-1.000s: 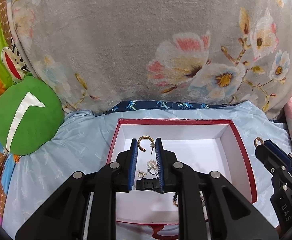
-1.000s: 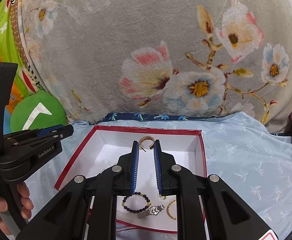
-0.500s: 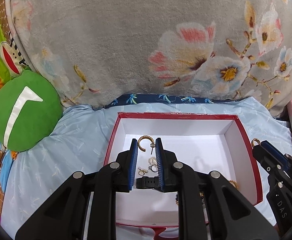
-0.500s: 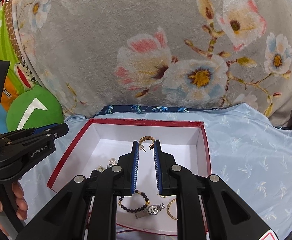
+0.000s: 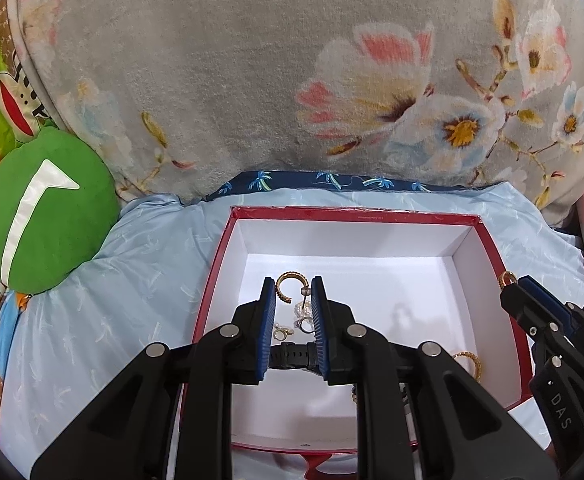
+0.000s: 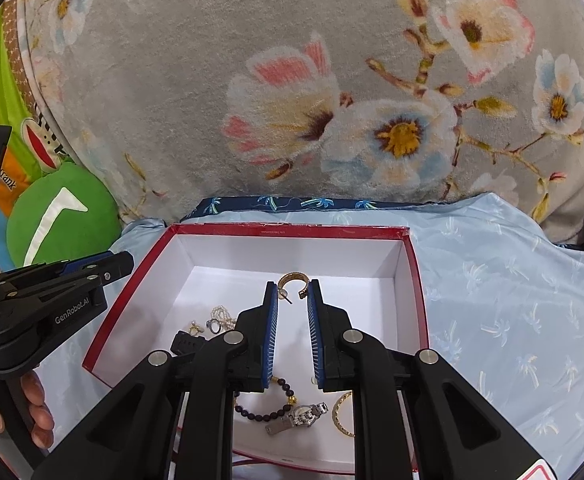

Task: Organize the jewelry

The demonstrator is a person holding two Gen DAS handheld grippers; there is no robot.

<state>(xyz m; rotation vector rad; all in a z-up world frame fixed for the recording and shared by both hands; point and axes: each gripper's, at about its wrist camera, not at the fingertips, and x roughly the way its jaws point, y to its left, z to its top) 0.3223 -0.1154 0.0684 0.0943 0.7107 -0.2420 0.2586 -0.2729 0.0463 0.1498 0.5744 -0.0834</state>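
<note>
Both holding one gold half-hoop earring apiece: left claw [image 5: 292, 286] pinching its ridged gold hoop [image 5: 285, 285], right claw [image 6: 292, 290] gripping the matching one [image 6: 294, 282]. Hovering over the red-rimmed white cardboard box [image 6: 288, 230] on the bed, probably to drop them in as a pair.

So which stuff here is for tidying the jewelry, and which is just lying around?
For the job: red box, gold hoop, second gold hoop, bead bracelet, watch, pearls.
Just lying about: green cushion, flowery blanket, blue sheet.
</note>
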